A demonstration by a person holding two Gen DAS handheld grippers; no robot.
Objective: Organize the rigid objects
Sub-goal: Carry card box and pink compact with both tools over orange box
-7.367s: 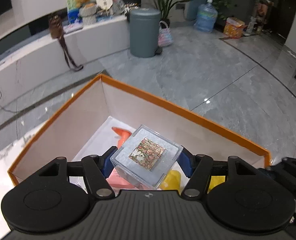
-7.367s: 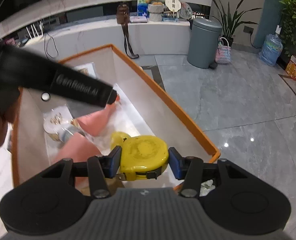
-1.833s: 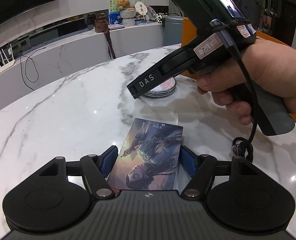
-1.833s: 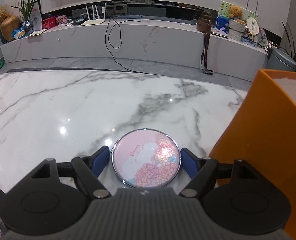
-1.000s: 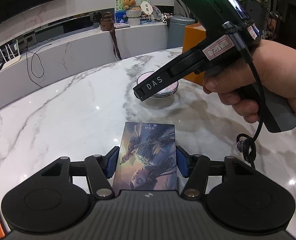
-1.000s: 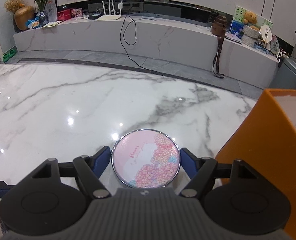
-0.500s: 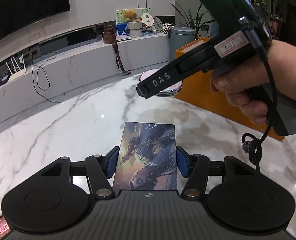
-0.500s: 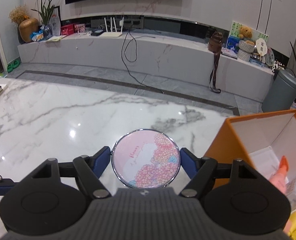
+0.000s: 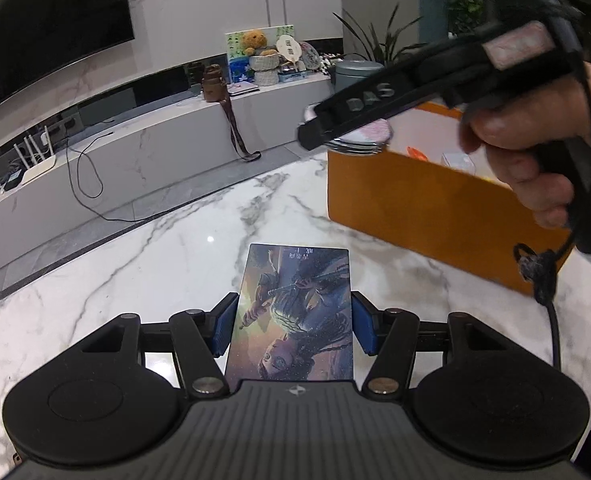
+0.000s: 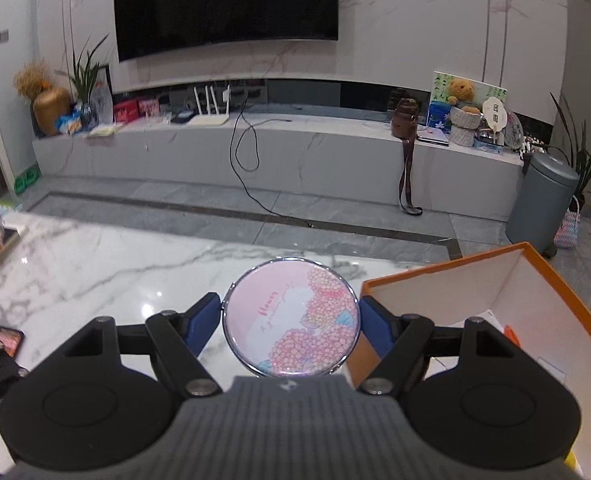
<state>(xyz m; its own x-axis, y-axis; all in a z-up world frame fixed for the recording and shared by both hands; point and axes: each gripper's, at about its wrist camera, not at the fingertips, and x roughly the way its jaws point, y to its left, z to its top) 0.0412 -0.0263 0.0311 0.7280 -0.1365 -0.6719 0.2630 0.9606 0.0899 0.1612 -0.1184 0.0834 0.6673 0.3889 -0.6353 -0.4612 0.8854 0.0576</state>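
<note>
Marble bench, both loads lifted toward the orange cardboard box (image 10: 551, 280)

Right tongs (image 10: 291, 326) clamp the round pink floral tin (image 10: 291, 316) beside the box rim, higher than half a second ago; left tongs (image 9: 291, 326) grip the illustrated dark card (image 9: 295, 316). Next, I judge: carry over, release inside

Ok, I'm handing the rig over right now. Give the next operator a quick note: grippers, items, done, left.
Left gripper: shut on the picture card, held above the marble table.
Right gripper: shut on the round pink floral tin, held in the air at the near rim of the orange box.
Done: several items already lie inside the box; both remaining pieces are gripped.
Left: drop the tin in the box, then bring the card over and drop it in.
</note>
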